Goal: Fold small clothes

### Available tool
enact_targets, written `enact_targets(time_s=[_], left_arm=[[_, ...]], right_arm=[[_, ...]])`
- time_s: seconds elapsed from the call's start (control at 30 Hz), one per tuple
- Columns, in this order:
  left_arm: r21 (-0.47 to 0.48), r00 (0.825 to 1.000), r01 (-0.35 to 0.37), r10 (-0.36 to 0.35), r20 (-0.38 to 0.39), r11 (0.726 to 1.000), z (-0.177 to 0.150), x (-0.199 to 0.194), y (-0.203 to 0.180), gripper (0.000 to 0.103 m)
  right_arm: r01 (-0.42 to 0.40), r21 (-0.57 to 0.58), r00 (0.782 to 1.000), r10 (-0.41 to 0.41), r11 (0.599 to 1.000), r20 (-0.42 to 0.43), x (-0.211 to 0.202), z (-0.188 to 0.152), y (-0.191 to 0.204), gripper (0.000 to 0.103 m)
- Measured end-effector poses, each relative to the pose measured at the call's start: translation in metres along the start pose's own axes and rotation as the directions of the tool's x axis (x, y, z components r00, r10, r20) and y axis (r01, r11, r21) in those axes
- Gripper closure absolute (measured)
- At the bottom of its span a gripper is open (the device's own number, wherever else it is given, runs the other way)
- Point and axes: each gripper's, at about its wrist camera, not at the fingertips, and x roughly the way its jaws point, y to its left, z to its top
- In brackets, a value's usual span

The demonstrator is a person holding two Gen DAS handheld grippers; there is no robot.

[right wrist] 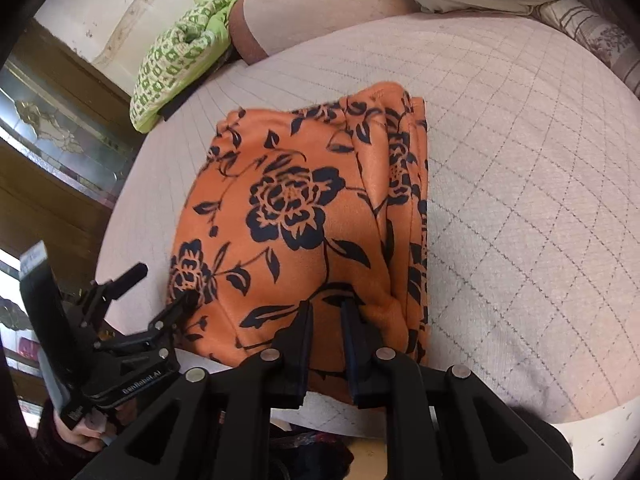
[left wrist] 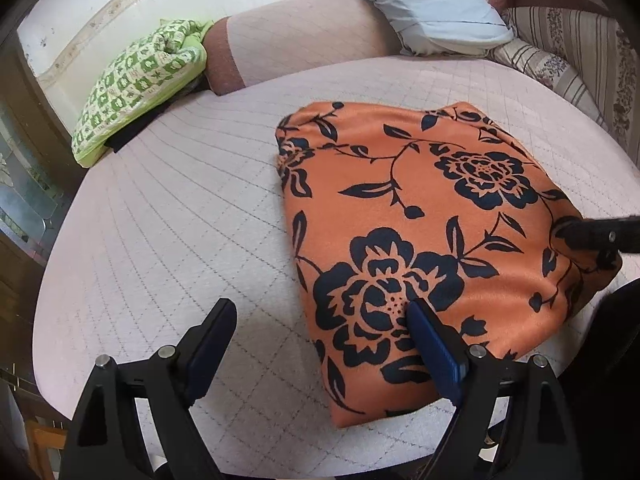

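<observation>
You're nearly wrapping up: orange cloth (left wrist: 420, 216) is lying folded on the bed (left wrist: 180, 220). Left tongs (left wrist: 320, 340) gaping, empty; right tongs (right wrist: 326, 312) nearly closed, maybe pinching its edge.

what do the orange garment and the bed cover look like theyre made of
Orange garment: soft knit or fleece-like fabric, going by its matte, faintly fuzzy face and rounded folds; the black floral looks printed. Bed cover: pale quilted textile, judging by the stitched diamond grid; fibre unclear.
</observation>
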Motion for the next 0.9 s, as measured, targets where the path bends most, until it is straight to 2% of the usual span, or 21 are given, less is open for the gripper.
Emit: enact_targets(time_s=[0.2, 0.3, 0.73, 0.8, 0.9], left_arm=[[0.002, 1.000, -0.017, 0.017, 0.013, 1.000, 0.004, -0.002, -0.002, 0.015], [0.000, 1.000, -0.011, 0.011, 0.009, 1.000, 0.003, 0.001, -0.004, 0.015], [-0.023, 1.000, 0.002, -0.002, 0.010, 1.000, -0.001, 0.013, -0.006, 0.015], [-0.036, 1.000, 0.014, -0.014, 0.002, 0.999, -0.002, 0.016, -0.005, 0.013], [-0.056, 1.000, 0.016, -0.016, -0.002, 0.998, -0.005, 0.022, -0.001, 0.005]], right_arm=[[0.001, -0.016, 1.000, 0.000, 1.000, 0.010, -0.003, 0.009, 0.010, 0.086], [0.029, -0.004, 0.999, -0.029, 1.000, -0.024, 0.013, 0.009, 0.003, 0.086], [-0.010, -0.013, 1.000, 0.010, 1.000, -0.003, 0.026, 0.005, -0.007, 0.088], [-0.015, -0.002, 1.000, 0.015, 1.000, -0.004, 0.025, 0.005, -0.009, 0.088], [-0.020, 0.011, 1.000, 0.020, 1.000, -0.001, 0.025, 0.005, -0.011, 0.088]])
